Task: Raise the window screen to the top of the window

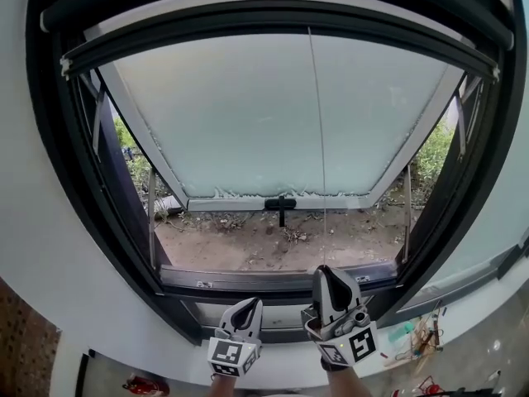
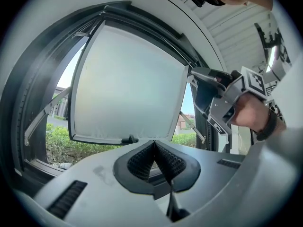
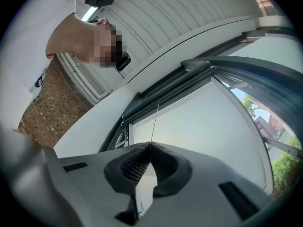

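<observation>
Left gripper (image 1: pixel 246 306): grey plastic, ribbed black pads (image 2: pixel 142 162) pressed together, nothing between them. It sits low, just before the sill (image 1: pixel 248 279).

Right gripper (image 1: pixel 324 273): beside it and higher, tilted upward, jaws pinched on a thin cord (image 1: pixel 317 139). The cord runs taut and straight up from the tips to the screen bar (image 1: pixel 273 19).

Screen: rolled nearly to the top. Its dark bar lies just under the head of the frame (image 1: pixel 66 222), with white caps at both ends. The opening below it is clear.

Frame is dark metal, with a broad sill rail. White smooth wall (image 1: pixel 33 263) all round.

Past the frame, a frosted pane (image 1: pixel 248 114) is hinged outward on side stays, with a black handle (image 1: pixel 281 204) on its lower edge.

Beyond: bare dirt (image 1: pixel 273 238) and green shrubs (image 1: pixel 434 160).
</observation>
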The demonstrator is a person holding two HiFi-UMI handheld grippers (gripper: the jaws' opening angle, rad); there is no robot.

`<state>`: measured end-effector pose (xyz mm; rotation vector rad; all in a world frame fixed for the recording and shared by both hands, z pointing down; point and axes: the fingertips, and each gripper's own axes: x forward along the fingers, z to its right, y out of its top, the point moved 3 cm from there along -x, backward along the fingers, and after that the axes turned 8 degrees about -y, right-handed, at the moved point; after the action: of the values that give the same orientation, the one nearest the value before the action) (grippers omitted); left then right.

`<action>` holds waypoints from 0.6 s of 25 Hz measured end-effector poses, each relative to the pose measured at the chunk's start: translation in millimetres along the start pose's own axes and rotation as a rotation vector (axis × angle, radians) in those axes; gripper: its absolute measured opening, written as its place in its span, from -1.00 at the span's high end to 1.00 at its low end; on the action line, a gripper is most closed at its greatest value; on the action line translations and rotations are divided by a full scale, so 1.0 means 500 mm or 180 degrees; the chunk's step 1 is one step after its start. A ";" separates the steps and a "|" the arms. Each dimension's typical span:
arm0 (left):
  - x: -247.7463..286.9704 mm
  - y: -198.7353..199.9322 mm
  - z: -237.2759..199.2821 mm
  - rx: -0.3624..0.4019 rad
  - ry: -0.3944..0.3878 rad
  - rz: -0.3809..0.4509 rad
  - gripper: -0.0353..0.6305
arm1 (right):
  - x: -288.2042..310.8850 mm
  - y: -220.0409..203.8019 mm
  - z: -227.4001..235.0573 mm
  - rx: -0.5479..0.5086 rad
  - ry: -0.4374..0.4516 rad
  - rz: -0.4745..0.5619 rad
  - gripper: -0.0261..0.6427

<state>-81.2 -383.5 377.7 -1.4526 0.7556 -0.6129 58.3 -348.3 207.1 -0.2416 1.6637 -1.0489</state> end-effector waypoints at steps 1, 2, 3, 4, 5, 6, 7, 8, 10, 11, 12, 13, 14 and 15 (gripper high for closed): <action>0.000 0.001 0.000 0.0001 0.0001 0.0002 0.89 | 0.011 0.014 0.003 0.0050 0.0020 0.0073 0.92; -0.001 0.001 -0.001 0.0001 0.0001 0.0002 0.89 | 0.021 0.029 0.004 0.0098 0.0052 0.0144 0.92; -0.001 0.002 -0.001 0.0001 0.0001 0.0002 0.89 | 0.030 0.042 0.003 0.0132 0.0090 0.0203 0.92; -0.002 0.002 -0.001 0.0003 0.0001 0.0001 0.89 | 0.037 0.052 -0.001 0.0141 0.0133 0.0238 0.92; -0.003 0.003 -0.002 0.0006 0.0002 0.0001 0.89 | 0.042 0.055 -0.005 0.0116 0.0173 0.0230 0.92; -0.004 0.004 -0.003 0.0009 0.0003 0.0002 0.89 | 0.044 0.050 -0.010 0.0057 0.0195 0.0167 0.92; -0.005 0.005 -0.005 0.0012 0.0006 0.0006 0.89 | 0.042 0.034 -0.012 -0.0017 0.0181 0.0056 0.92; -0.007 0.008 -0.008 0.0013 0.0013 0.0014 0.89 | 0.038 0.009 -0.012 -0.0071 0.0119 -0.0096 0.92; -0.009 0.012 -0.015 0.0016 0.0039 0.0029 0.89 | 0.015 -0.070 0.000 0.0035 -0.0129 -0.0550 0.92; -0.010 0.014 -0.019 0.0020 0.0051 0.0030 0.89 | -0.003 -0.120 0.006 0.0230 -0.0278 -0.0850 0.92; -0.010 0.014 -0.021 0.0021 0.0059 0.0027 0.89 | -0.025 -0.171 0.009 0.0483 -0.0407 -0.1169 0.92; -0.009 0.013 -0.021 0.0013 0.0061 0.0025 0.89 | -0.048 -0.219 0.007 0.0716 -0.0485 -0.1478 0.92; -0.008 0.011 -0.020 -0.0004 0.0057 0.0025 0.89 | -0.070 -0.260 0.000 0.0853 -0.0497 -0.1749 0.92; -0.006 0.009 -0.017 -0.0025 0.0052 0.0028 0.89 | -0.087 -0.291 -0.011 0.0858 -0.0458 -0.1961 0.92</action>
<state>-90.0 -386.8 373.6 -1.4522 0.7776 -0.6162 20.6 -403.4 343.4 -0.6615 1.3215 -1.6550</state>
